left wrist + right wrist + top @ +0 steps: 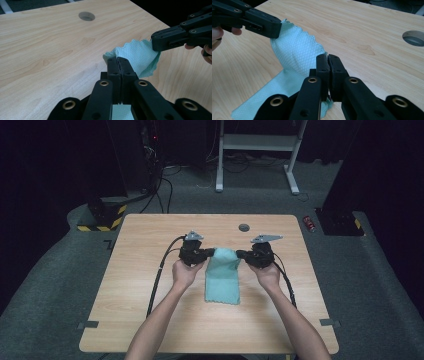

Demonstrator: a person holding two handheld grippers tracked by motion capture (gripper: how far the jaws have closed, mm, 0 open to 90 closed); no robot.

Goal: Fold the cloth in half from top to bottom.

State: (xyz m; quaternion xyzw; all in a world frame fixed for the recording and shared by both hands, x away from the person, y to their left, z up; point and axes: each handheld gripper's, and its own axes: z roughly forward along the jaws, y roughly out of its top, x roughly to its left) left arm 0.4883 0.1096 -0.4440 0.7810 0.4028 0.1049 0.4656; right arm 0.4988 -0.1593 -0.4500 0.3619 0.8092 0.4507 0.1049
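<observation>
Left hand-held gripper [209, 253] and right hand-held gripper [242, 253] each clamp a far corner of the teal cloth [223, 277], lifted at 12 o'clock, near edge resting on the table [150, 320]. Likely light, limp; grip corners.

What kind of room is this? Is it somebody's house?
Probably not a house. It looks like a lab or workshop: a plain wooden table on grey carpet, black stands with yellow-and-black warning stripes, and cables on the floor. A person holds a green cloth with two grippers.
</observation>
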